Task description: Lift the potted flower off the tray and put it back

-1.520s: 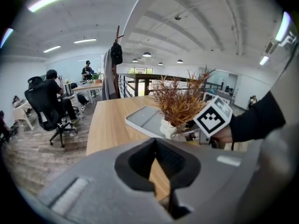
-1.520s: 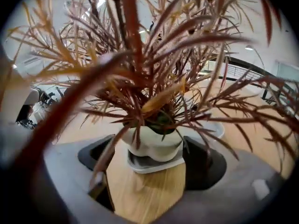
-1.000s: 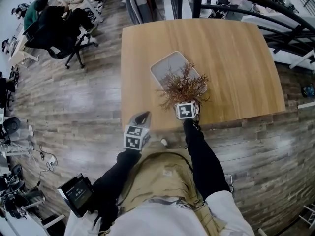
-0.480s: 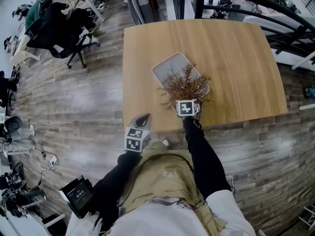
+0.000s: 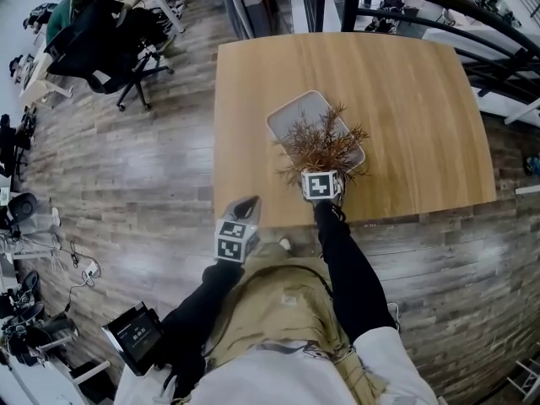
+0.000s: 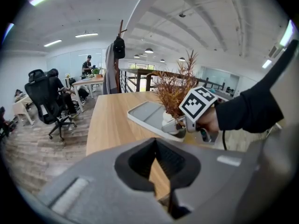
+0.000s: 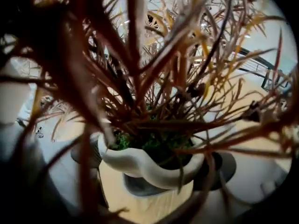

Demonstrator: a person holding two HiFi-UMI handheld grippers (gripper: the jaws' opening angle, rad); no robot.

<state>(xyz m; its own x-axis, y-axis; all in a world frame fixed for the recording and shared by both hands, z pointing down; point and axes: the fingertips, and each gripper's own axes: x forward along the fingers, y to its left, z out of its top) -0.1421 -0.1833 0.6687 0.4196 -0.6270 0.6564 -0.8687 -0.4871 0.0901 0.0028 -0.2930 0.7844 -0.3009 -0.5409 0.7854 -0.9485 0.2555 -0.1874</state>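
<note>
The potted flower [image 5: 325,146], a dry rust-brown plant in a white wavy-rimmed pot [image 7: 140,164], stands on the near corner of the grey tray [image 5: 295,116]. My right gripper [image 5: 321,180] reaches to the pot from the near side, its dark pads [image 7: 84,155] spread wide on either side of the pot and standing off it. The branches hide much of the right gripper view. My left gripper [image 5: 242,209] hangs off the table's near edge by my body, its jaws together and empty. In the left gripper view the pot [image 6: 168,118] and tray [image 6: 145,113] lie ahead to the right.
The wooden table [image 5: 405,99] holds only the tray. Its near edge runs just behind the right gripper. Black office chairs [image 5: 101,40] stand on the wood floor to the left, a dark railing [image 5: 472,15] at the back. A black device [image 5: 135,332] hangs at my left hip.
Only the head view has drifted a little. The plant, the tray and both grippers keep their places.
</note>
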